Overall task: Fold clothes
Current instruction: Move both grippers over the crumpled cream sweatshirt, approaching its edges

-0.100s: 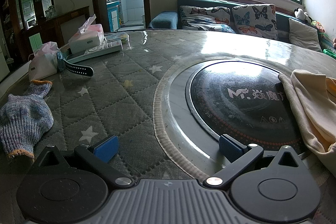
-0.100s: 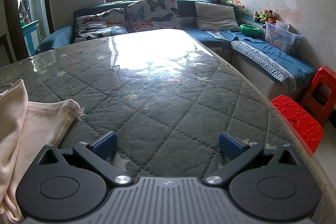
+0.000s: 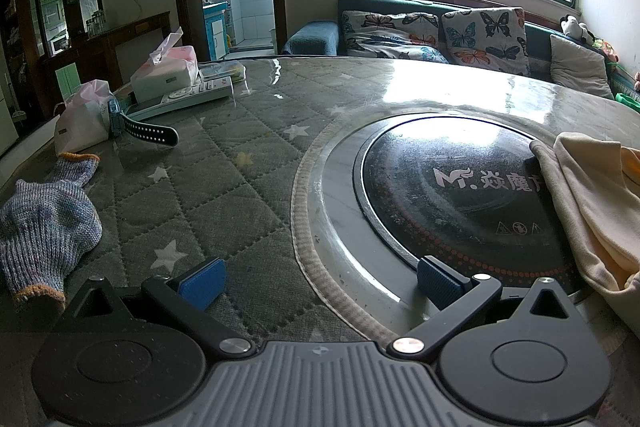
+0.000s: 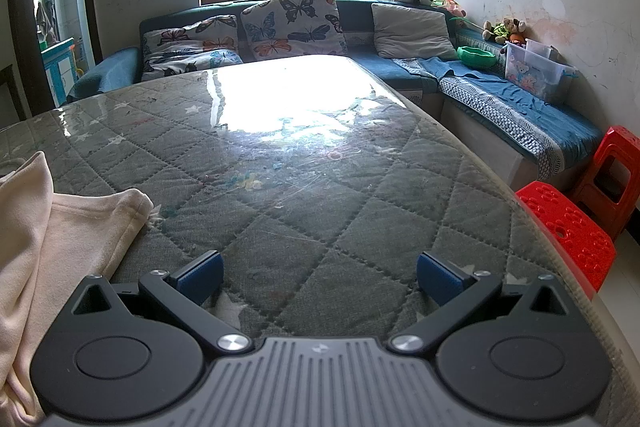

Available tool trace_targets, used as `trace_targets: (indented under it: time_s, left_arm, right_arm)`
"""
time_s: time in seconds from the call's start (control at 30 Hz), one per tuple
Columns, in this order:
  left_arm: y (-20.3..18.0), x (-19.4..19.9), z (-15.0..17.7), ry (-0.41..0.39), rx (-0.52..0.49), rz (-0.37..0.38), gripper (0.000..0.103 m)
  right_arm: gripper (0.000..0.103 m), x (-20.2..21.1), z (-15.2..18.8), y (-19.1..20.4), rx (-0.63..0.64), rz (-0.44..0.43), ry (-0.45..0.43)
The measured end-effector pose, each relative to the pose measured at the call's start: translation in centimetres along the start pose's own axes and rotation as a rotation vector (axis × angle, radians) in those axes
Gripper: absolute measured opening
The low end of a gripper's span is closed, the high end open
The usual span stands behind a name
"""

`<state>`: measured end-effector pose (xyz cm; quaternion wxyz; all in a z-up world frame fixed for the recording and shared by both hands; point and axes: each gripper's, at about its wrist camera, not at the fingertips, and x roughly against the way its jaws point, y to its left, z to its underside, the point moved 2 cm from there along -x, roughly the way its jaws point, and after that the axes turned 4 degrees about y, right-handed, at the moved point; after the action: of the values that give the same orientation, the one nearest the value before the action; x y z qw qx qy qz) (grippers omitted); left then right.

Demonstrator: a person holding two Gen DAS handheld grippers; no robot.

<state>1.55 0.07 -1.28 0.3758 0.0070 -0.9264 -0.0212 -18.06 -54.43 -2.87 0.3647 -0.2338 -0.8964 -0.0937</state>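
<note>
A cream garment [image 3: 592,207] lies crumpled at the right of the left wrist view, draped over the edge of the black round cooktop [image 3: 452,195]. The same garment [image 4: 52,243] lies at the left of the right wrist view on the quilted table cover [image 4: 320,195]. My left gripper [image 3: 320,281] is open and empty, low over the table to the left of the garment. My right gripper [image 4: 320,277] is open and empty, low over the table to the right of the garment. Neither gripper touches the cloth.
A knitted glove [image 3: 44,223], a watch [image 3: 148,133], a plastic bag [image 3: 82,115], a tissue box [image 3: 166,73] and a remote [image 3: 180,101] lie at the table's left. A sofa with butterfly pillows [image 4: 292,21] stands behind. Red stools [image 4: 572,227] stand by the table's right edge.
</note>
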Motion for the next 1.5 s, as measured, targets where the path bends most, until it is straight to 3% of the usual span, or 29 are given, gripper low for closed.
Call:
trace_targets:
  time_s: [0.3,0.57,1.27,1.37,1.5]
  left_arm:
    - [0.0,-0.1,-0.1,0.01,0.0,-0.006,0.103]
    - [-1.7,1.6,0.1,0.018,-0.038,-0.001,0.103]
    - [-7.4,6.9,1.1,0.059,-0.067,0.151,0.103]
    - [-8.3,7.2,1.2,0.068,-0.184,0.26,0.103]
    - [-9.2,7.6,1.3,0.073,-0.199,0.276,0.103]
  right_arm:
    - [0.103,0.2,-0.5,1.8,0.022,0.046,0.029]
    - [0.103,3.7,0.6,2.5,0.067,-0.005,0.03]
    - [0.103,10.9,3.3,8.4,0.177,-0.11,-0.015]
    - [0.103,11.7,3.9,9.0,0.19,-0.126,-0.027]
    - [0.103,12.3,4.3,9.6,0.193,-0.147,-0.031]
